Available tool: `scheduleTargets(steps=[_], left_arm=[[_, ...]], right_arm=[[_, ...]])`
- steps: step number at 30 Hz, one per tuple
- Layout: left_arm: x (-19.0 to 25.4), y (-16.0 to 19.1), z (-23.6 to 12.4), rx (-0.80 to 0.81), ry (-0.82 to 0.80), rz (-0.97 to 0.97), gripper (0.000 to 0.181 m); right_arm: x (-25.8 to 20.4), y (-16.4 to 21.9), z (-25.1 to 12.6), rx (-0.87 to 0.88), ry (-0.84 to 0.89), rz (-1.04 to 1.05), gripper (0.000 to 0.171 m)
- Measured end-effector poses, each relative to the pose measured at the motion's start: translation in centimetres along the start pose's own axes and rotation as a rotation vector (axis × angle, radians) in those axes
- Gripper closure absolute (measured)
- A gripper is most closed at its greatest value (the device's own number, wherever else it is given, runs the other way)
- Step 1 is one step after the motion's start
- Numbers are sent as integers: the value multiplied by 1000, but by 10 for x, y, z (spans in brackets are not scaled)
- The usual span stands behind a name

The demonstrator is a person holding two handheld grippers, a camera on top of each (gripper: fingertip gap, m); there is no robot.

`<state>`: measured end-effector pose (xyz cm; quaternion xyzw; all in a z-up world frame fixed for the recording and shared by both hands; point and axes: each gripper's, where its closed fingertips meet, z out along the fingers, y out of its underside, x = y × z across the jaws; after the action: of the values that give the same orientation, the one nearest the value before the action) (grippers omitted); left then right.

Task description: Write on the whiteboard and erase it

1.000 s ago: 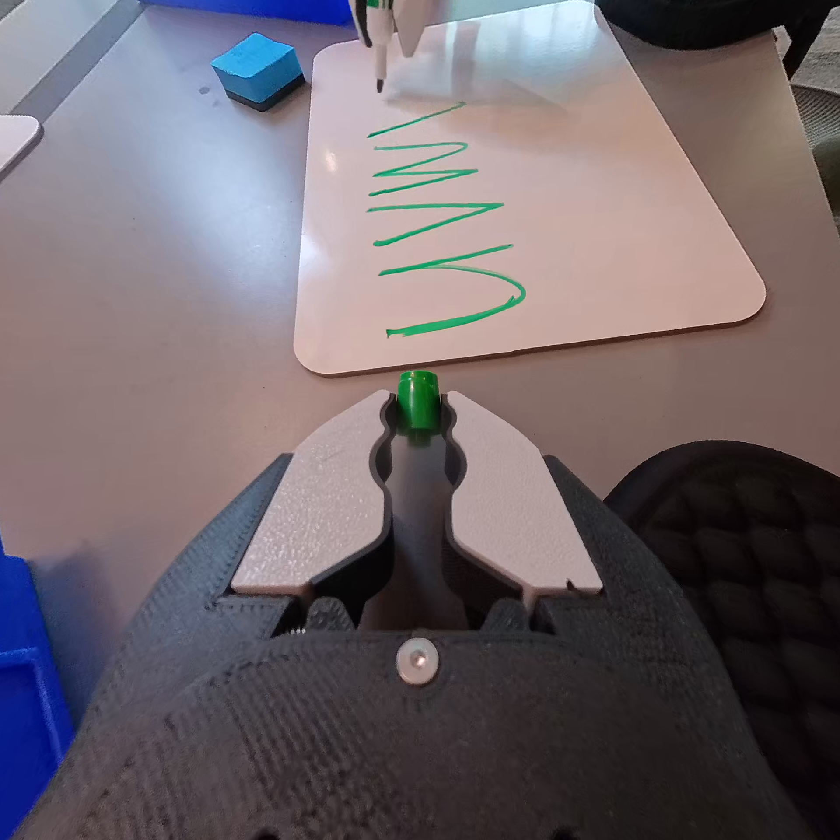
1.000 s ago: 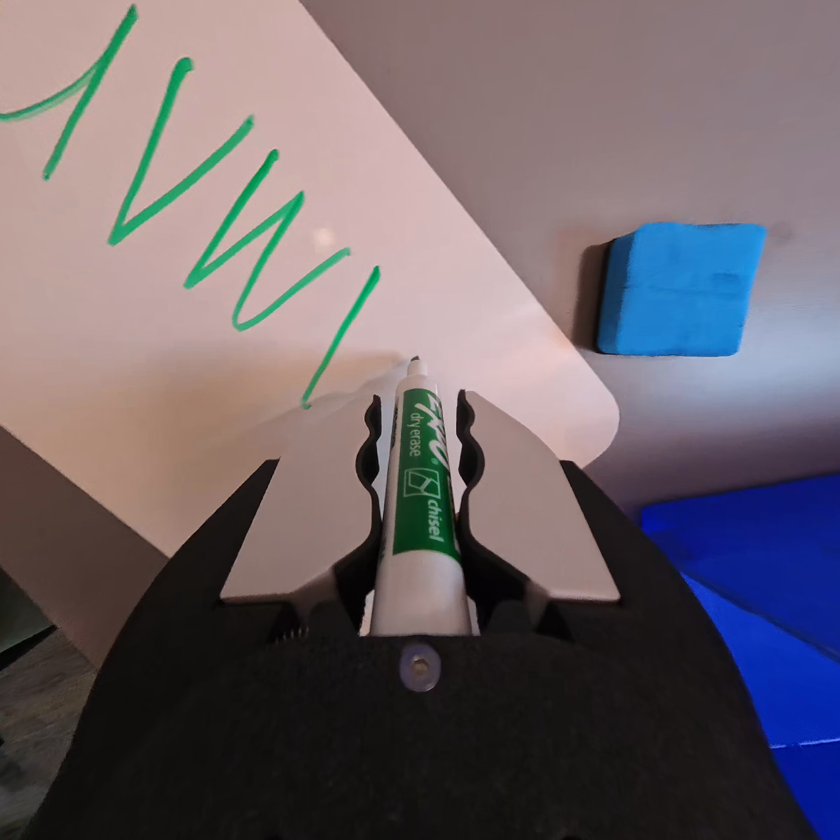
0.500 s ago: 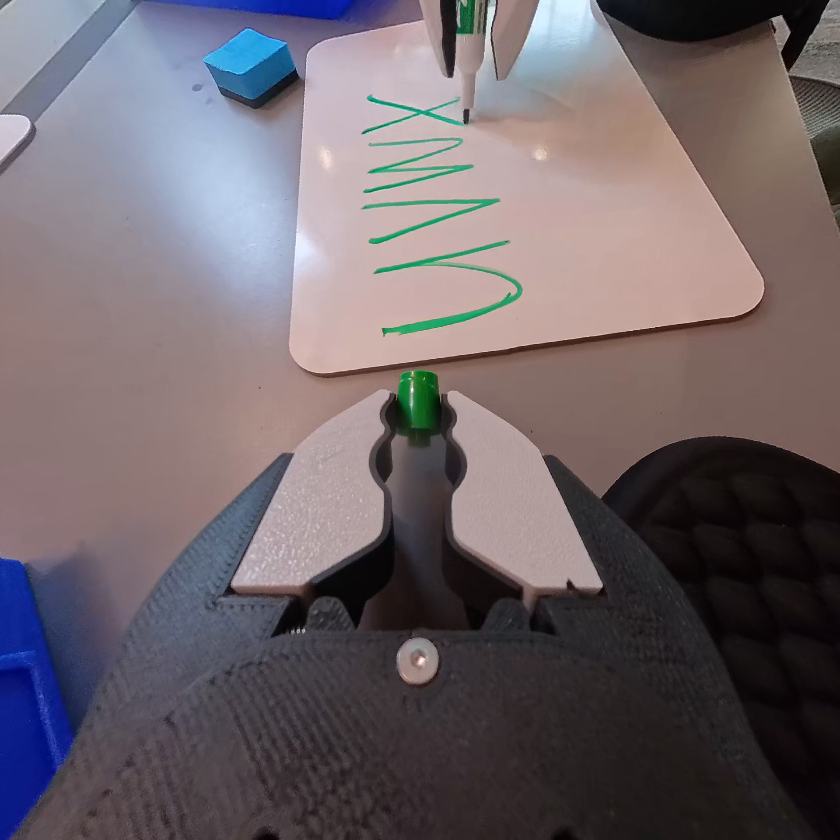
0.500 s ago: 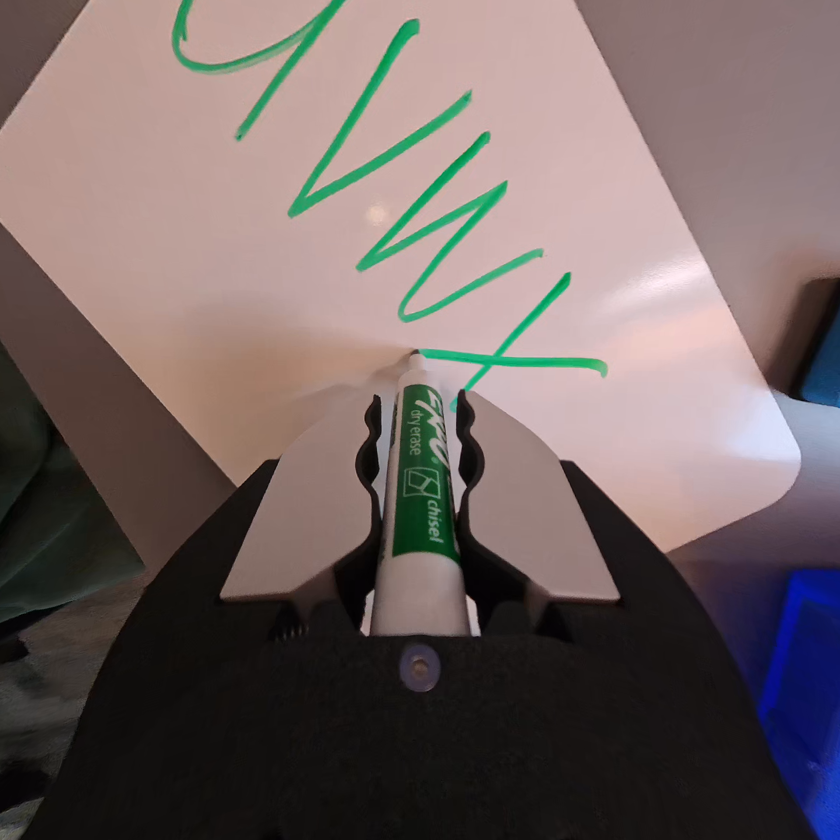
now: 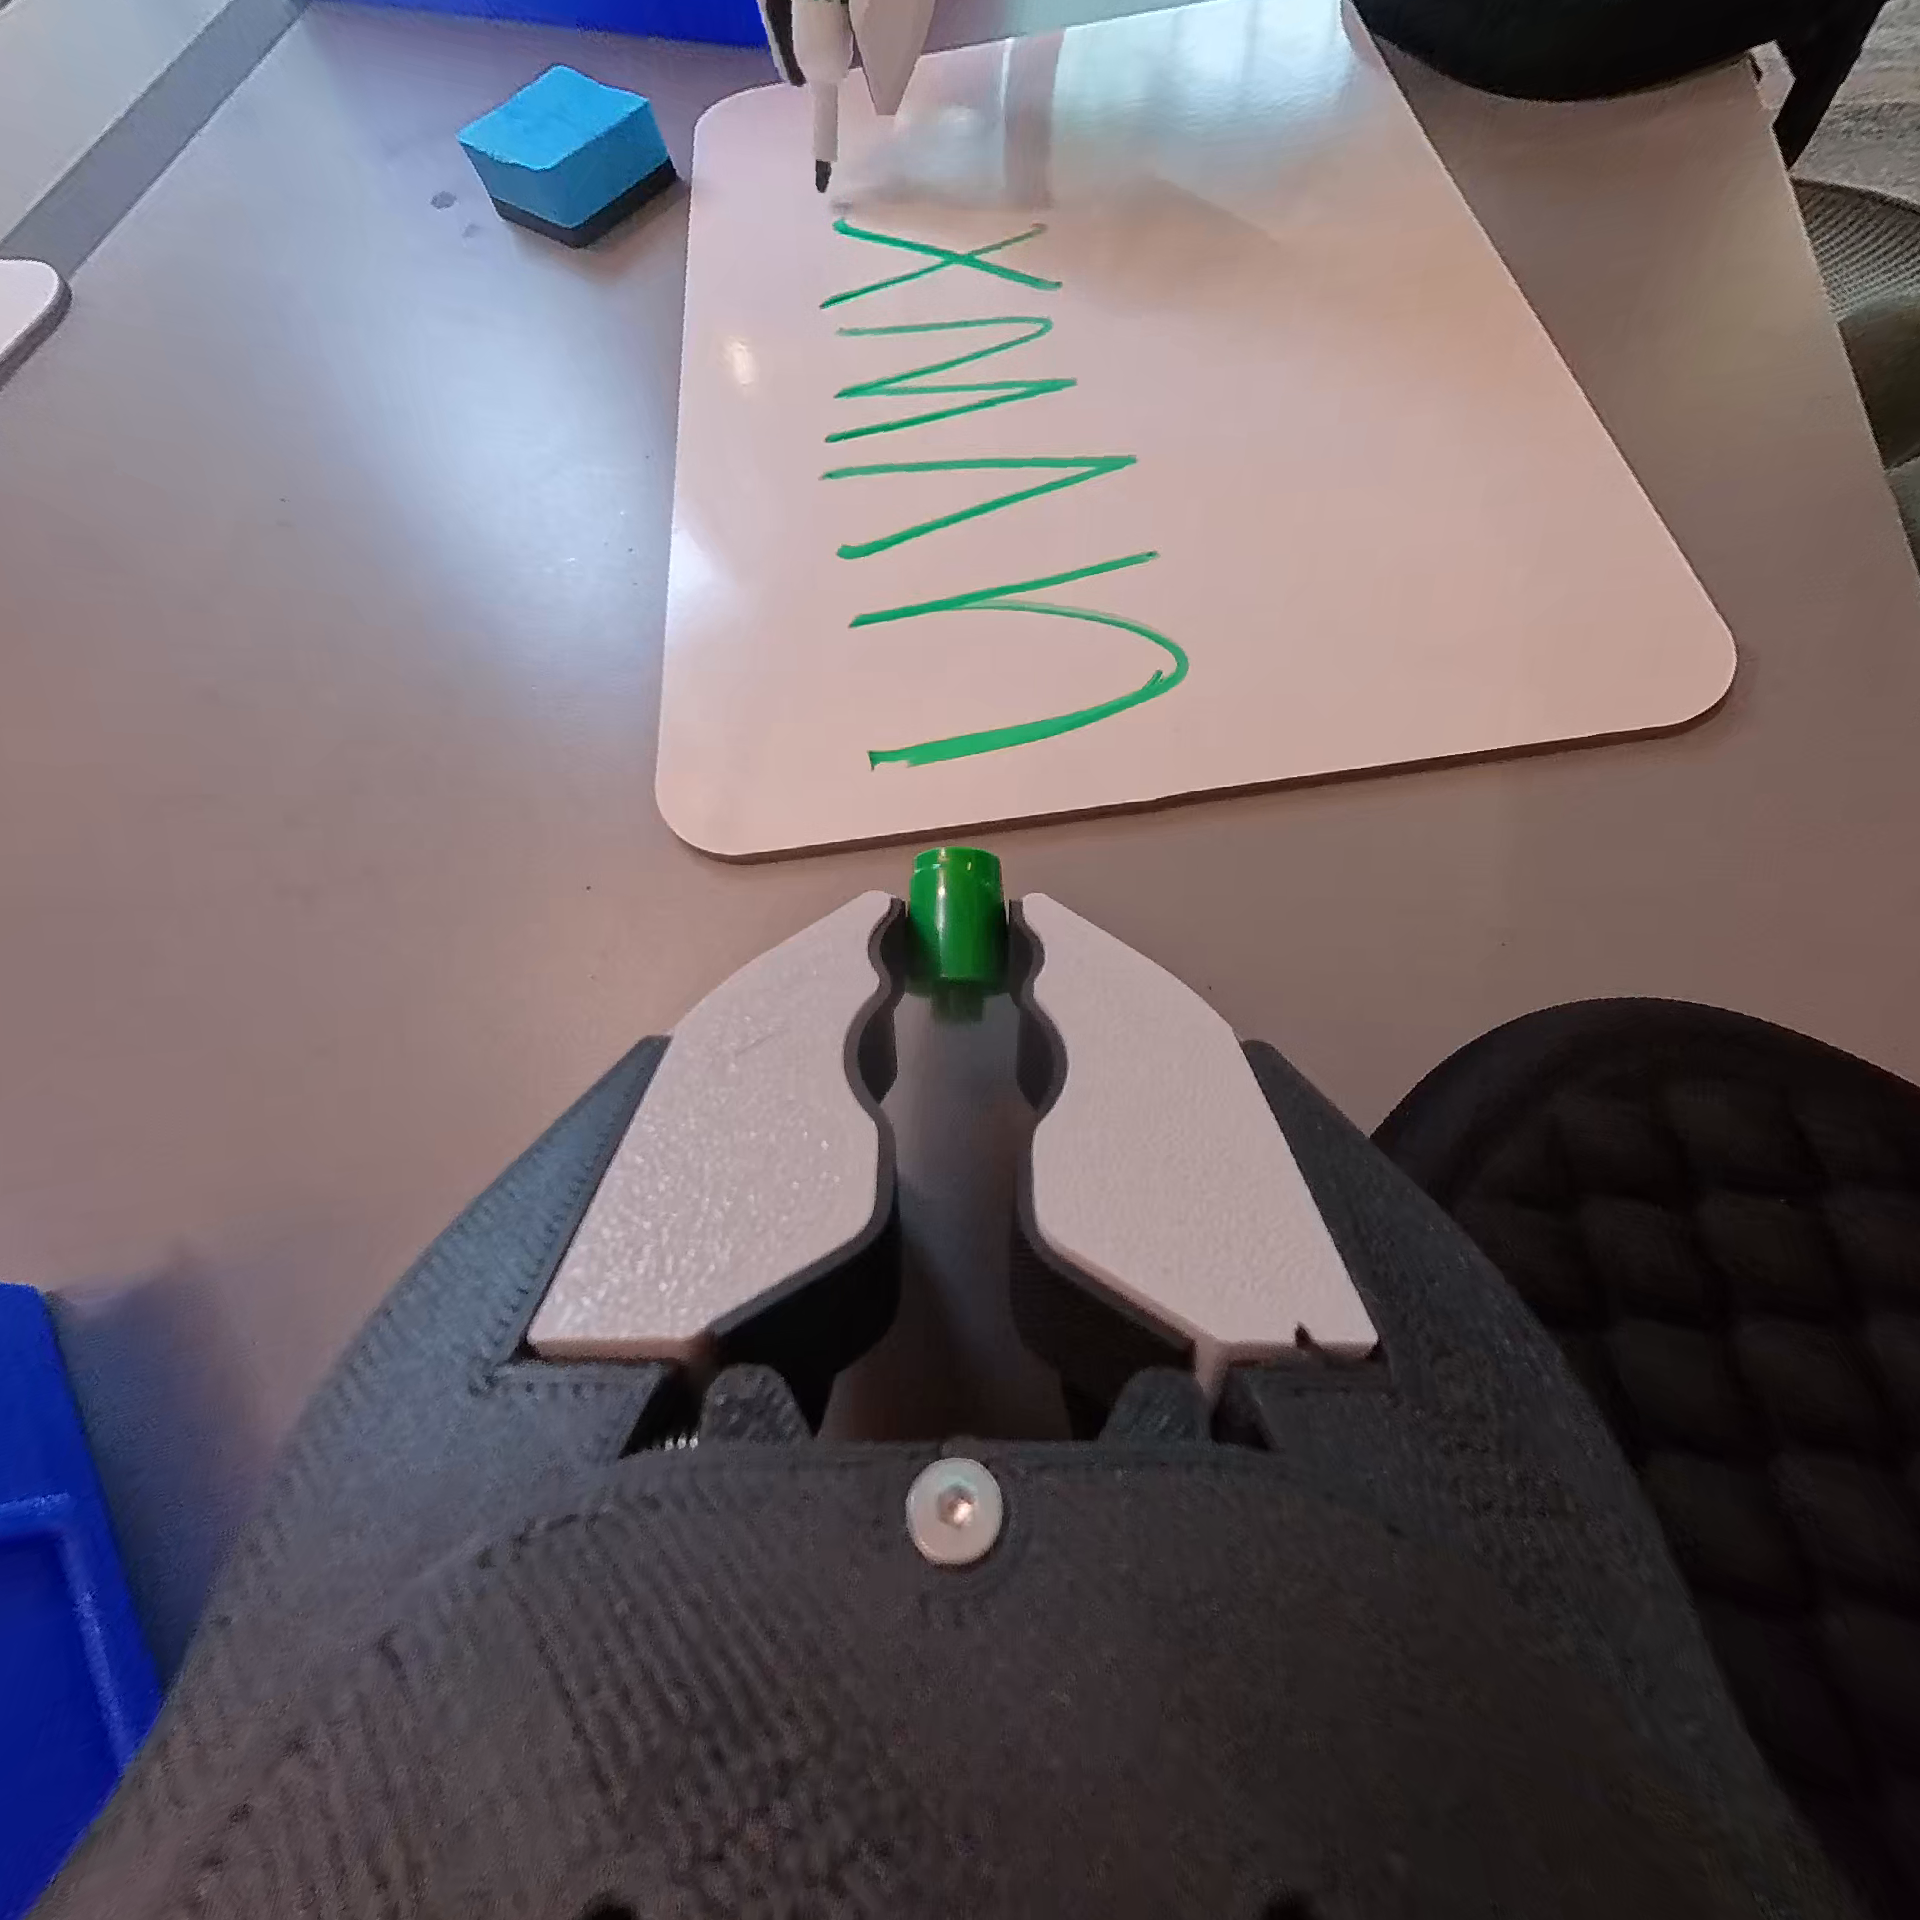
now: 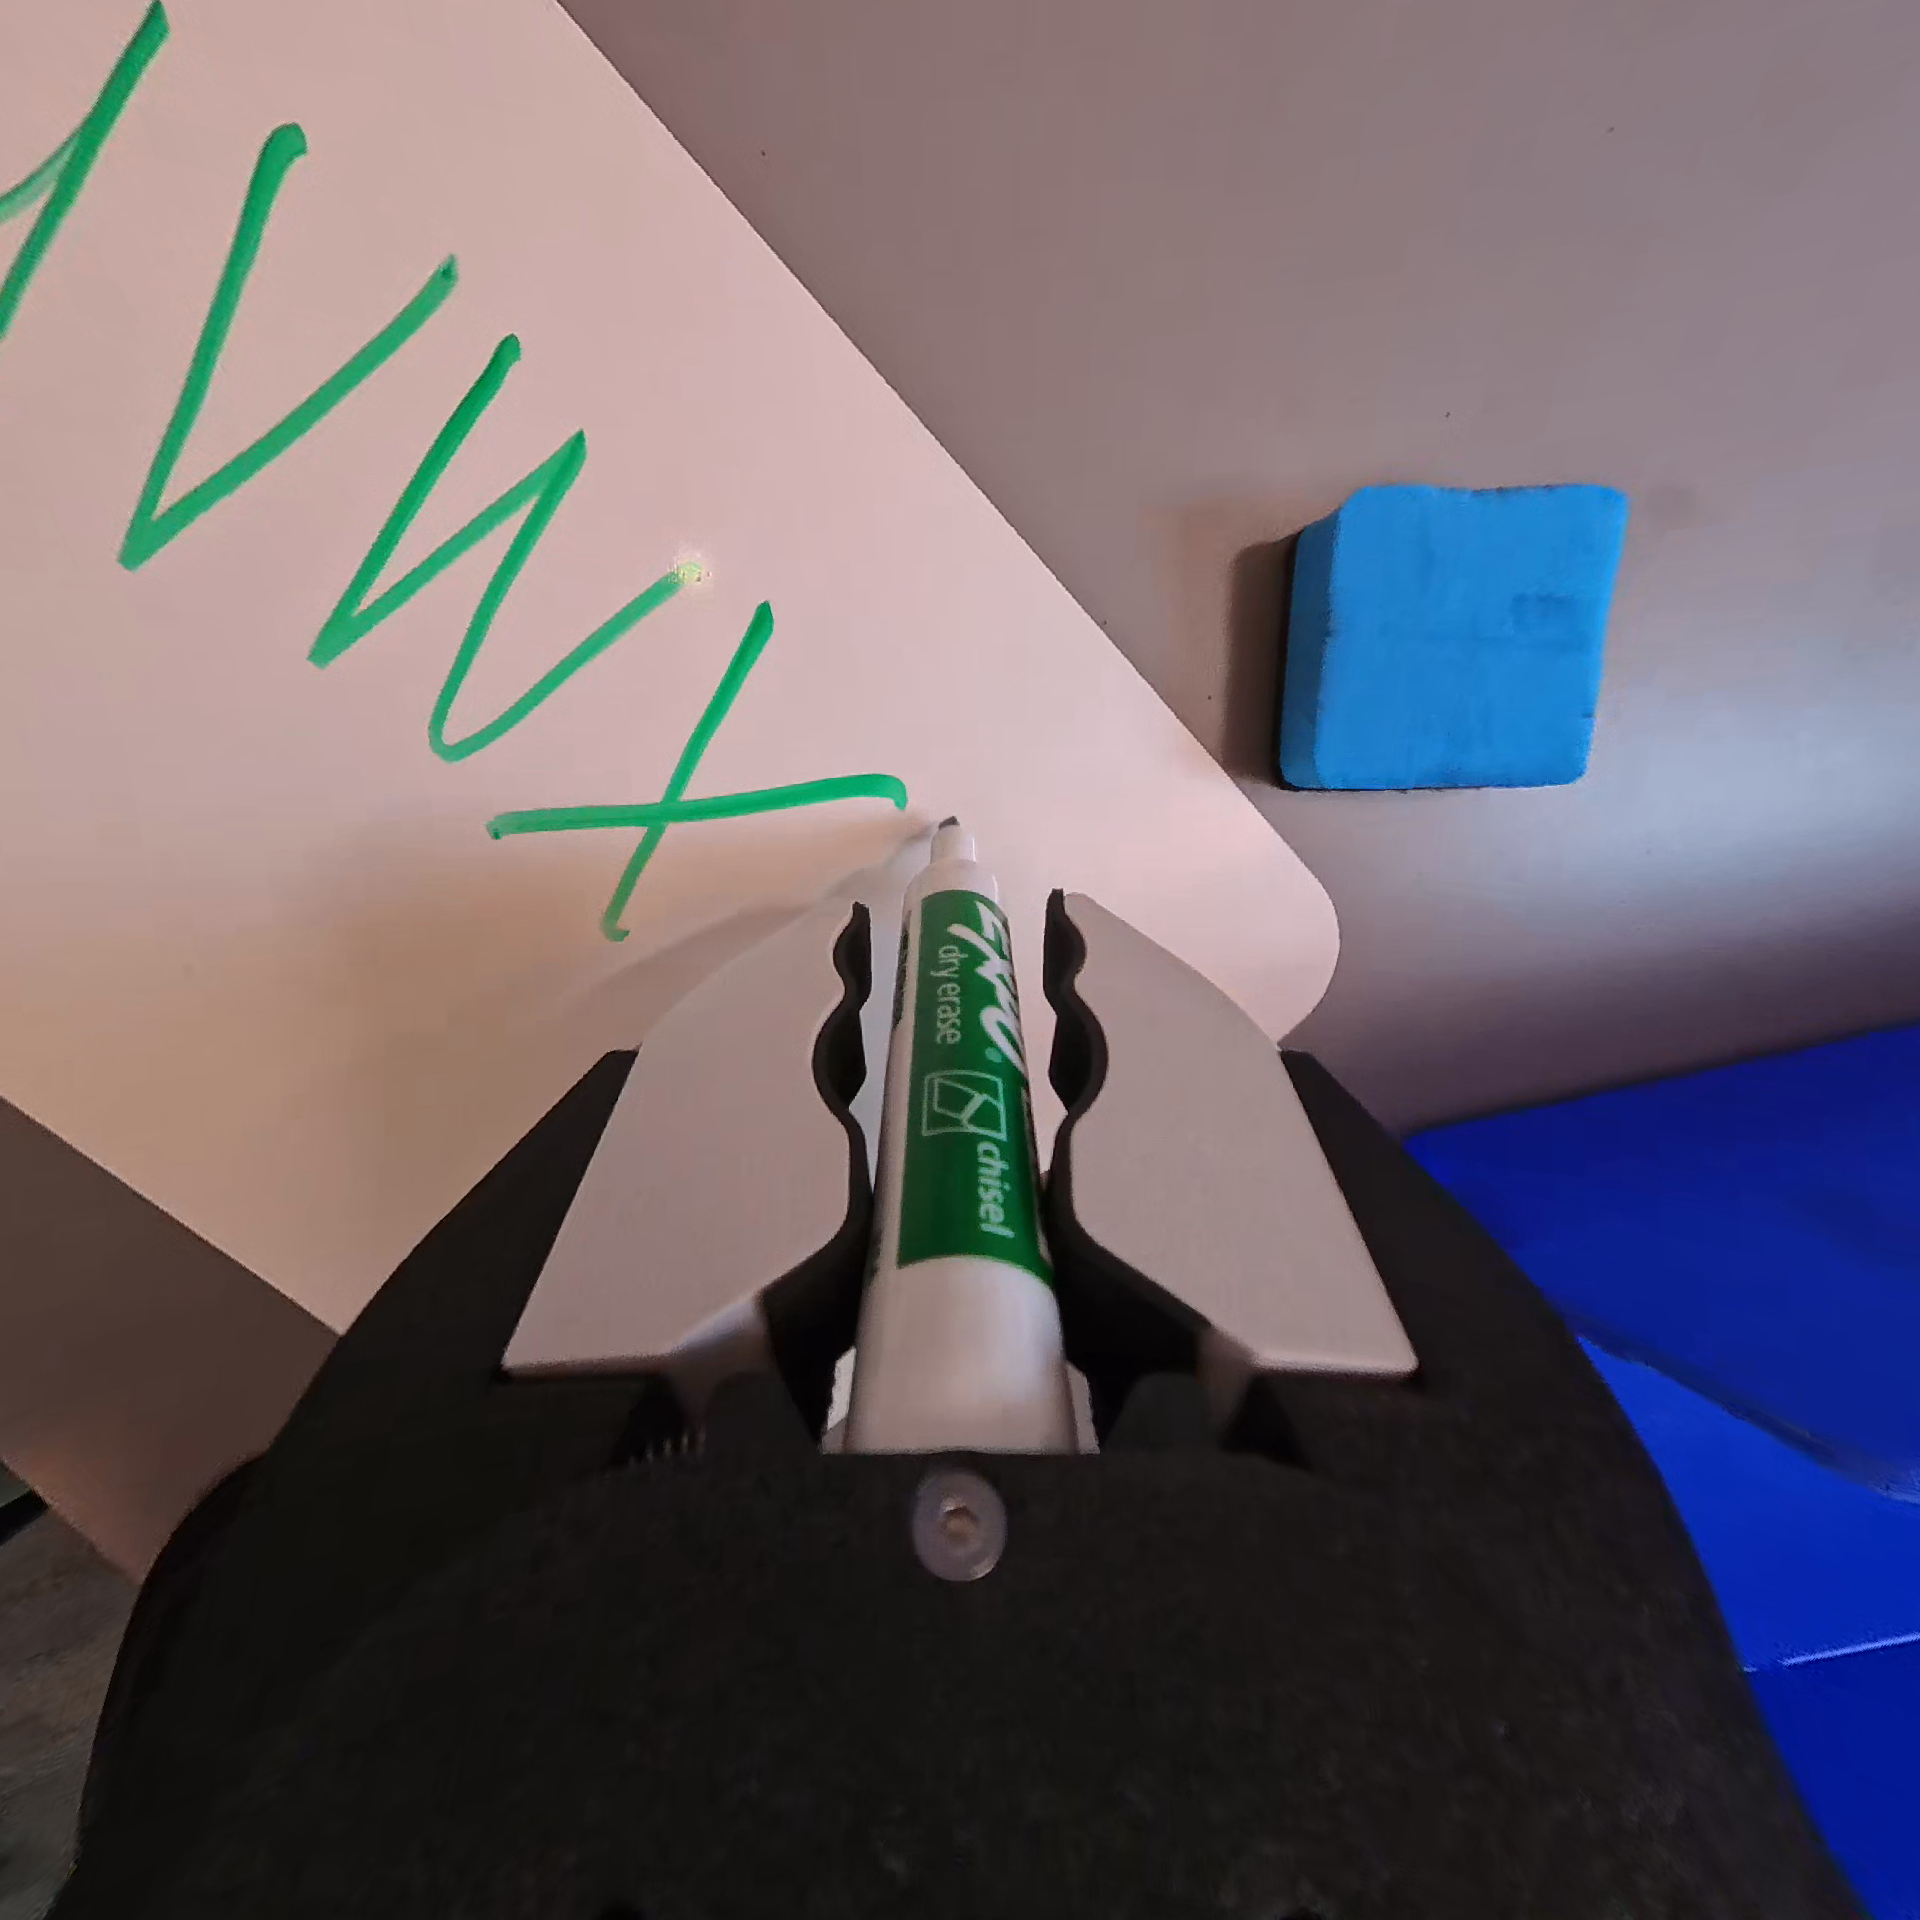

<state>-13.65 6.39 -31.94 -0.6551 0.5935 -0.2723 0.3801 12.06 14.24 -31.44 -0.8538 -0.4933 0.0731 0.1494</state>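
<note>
While clamped, marker [image 6: 961, 1101] protrudes beyond right claw [image 6: 951, 914].

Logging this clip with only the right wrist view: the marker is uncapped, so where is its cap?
Observer: The marker's green cap is pinched between the fingers of the left gripper, just short of the whiteboard's near edge.
Reviewer: Is the eraser plain foam all through?
Observer: No. The left wrist view shows the blue eraser from the side, and it has a dark base layer.
</note>
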Motion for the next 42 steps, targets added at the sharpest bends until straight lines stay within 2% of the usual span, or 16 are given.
scheduleTargets(steps=[18,33,42], left_arm=[[0,1,1,-11,0,8,163],[1,1,1,-12,4,9,162],[0,2,1,-14,4,7,162]], right_arm=[[-14,27,-5,-64,0,6,138],[15,12,1,-54,60,1,138],[-14,18,-11,-15,-4,11,138]])
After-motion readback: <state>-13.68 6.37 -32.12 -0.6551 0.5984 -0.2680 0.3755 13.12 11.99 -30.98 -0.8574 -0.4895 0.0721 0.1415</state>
